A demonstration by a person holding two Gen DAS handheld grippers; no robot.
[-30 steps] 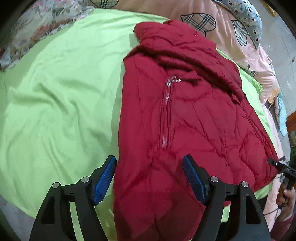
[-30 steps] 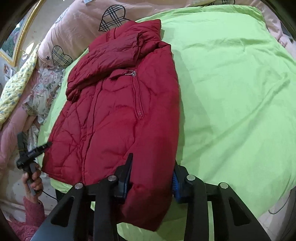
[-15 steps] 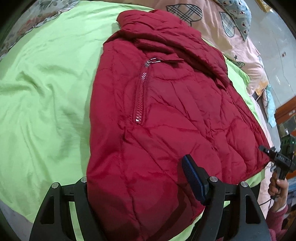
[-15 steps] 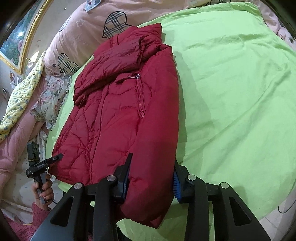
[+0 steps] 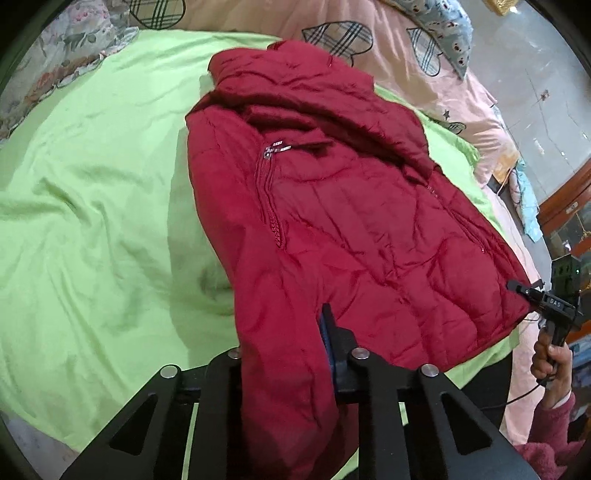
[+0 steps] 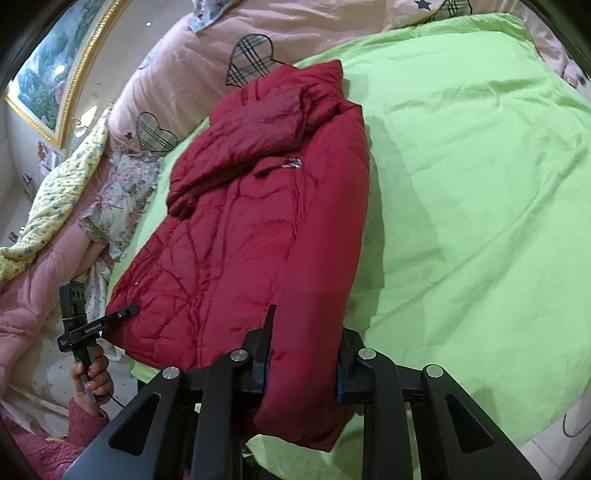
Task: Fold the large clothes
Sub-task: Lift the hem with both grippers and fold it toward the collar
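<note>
A dark red puffer jacket [image 5: 332,221] lies zipped on a lime green sheet [image 5: 92,221], with its collar and a folded sleeve at the far end. My left gripper [image 5: 288,343] is shut on the jacket's hem at the near corner. In the right wrist view the jacket [image 6: 258,221] runs away from me, and my right gripper [image 6: 306,350] is shut on its other hem corner. The right gripper also shows in the left wrist view [image 5: 532,295] at the jacket's right edge, and the left gripper shows in the right wrist view [image 6: 110,317].
Pink bedding with plaid hearts [image 5: 369,33] lies beyond the jacket. A floral cloth [image 6: 118,199] and a yellow quilt [image 6: 55,206] are heaped at one side. A wide stretch of green sheet [image 6: 480,184] lies beside the jacket. A framed picture [image 6: 55,74] hangs on the wall.
My left gripper has gone from open around the hem to shut on it, and the hem corner is lifted. My right gripper keeps its hold and has shifted slightly.
</note>
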